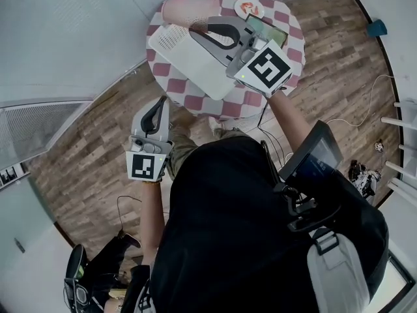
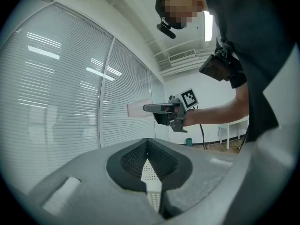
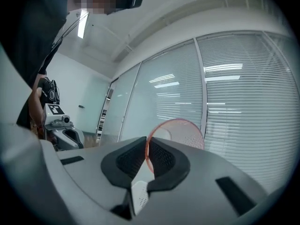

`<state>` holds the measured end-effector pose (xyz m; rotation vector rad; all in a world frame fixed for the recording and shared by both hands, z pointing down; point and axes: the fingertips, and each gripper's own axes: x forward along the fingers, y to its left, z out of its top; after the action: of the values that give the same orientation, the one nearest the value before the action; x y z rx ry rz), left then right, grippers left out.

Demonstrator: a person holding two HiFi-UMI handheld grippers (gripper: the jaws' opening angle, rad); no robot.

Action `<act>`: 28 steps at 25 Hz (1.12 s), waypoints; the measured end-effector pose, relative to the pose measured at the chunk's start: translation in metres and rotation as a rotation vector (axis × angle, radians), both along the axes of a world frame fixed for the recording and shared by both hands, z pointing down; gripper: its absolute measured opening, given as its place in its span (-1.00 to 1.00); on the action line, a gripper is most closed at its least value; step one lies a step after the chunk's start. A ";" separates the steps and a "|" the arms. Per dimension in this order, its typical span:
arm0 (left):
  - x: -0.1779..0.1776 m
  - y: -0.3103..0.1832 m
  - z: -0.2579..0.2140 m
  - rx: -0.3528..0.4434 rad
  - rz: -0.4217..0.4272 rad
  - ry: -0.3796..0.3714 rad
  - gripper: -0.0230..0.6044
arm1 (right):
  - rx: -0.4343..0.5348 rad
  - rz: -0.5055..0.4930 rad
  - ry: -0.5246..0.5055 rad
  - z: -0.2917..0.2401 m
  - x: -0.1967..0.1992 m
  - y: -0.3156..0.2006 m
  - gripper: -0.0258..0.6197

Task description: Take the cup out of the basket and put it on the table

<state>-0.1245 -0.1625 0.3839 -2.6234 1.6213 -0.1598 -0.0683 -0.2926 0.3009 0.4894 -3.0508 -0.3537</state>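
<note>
A translucent pink cup [image 1: 184,10] hangs over the far left of the round checked table [image 1: 174,85]. My right gripper [image 1: 199,30] is shut on its rim. In the right gripper view the thin rim of the cup [image 3: 180,134] runs down between the two dark pads [image 3: 165,159], with the cup tilted on its side. The left gripper view shows the same cup [image 2: 138,109] sticking out of the right gripper [image 2: 151,108] in mid-air. A white basket [image 1: 191,60] lies on the table below the gripper. My left gripper [image 1: 156,110] stays low beside the table, shut and empty.
On the far side of the table there is a small plate with food [image 1: 249,8] and a green tray [image 1: 268,30]. Wooden floor surrounds the table. A teal bin [image 1: 376,27] stands at the far right, and cables trail on the floor at the right.
</note>
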 end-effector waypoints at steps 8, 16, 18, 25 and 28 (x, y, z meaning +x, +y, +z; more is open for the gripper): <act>0.010 0.007 -0.025 0.072 0.026 0.024 -0.94 | 0.084 -0.026 -0.111 -0.025 0.007 0.041 -0.84; 0.010 0.006 -0.029 0.101 0.035 0.040 -0.94 | 0.063 -0.008 -0.142 -0.011 0.011 0.059 -0.84; 0.011 0.007 -0.025 0.096 0.038 0.042 -0.94 | 0.060 0.004 -0.137 -0.001 0.012 0.065 -0.84; 0.022 0.014 -0.019 0.086 0.062 0.044 -0.94 | 0.004 0.005 -0.113 0.034 0.016 0.090 -0.84; 0.025 0.016 -0.015 0.078 0.071 0.043 -0.94 | -0.017 0.010 -0.120 0.042 0.017 0.095 -0.84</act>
<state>-0.0999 -0.1465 0.3686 -2.6386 1.5120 -0.0364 -0.0516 -0.1981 0.3429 0.5440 -3.1627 -0.3090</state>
